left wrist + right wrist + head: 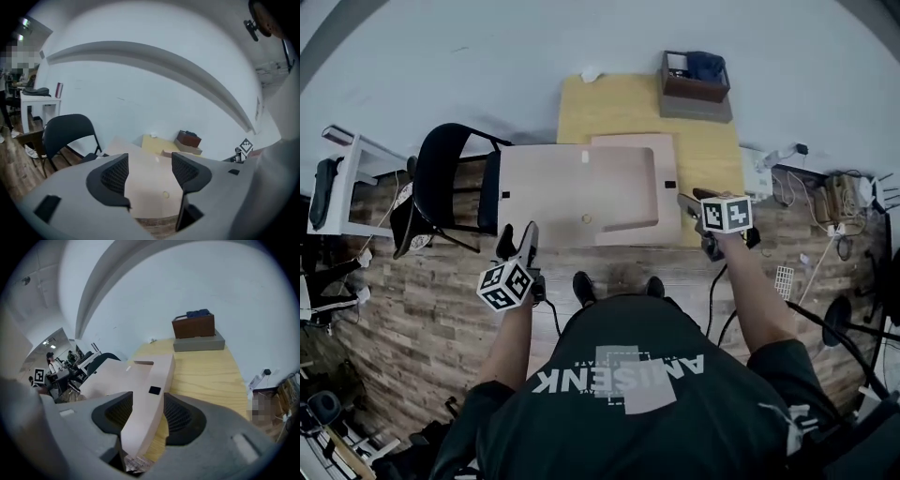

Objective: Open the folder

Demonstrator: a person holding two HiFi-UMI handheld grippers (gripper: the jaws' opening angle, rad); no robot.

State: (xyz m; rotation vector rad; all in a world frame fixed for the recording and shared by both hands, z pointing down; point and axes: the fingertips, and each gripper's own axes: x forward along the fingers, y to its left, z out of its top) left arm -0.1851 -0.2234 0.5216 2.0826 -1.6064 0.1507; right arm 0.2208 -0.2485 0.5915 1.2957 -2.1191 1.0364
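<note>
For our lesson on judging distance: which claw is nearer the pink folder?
Right. The right claw grips the folder by its right edge; the left claw hangs open off its near left corner.

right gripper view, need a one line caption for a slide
Right gripper clamps the edge of the pink folder over the yellow table, with a brown box behind.
</note>
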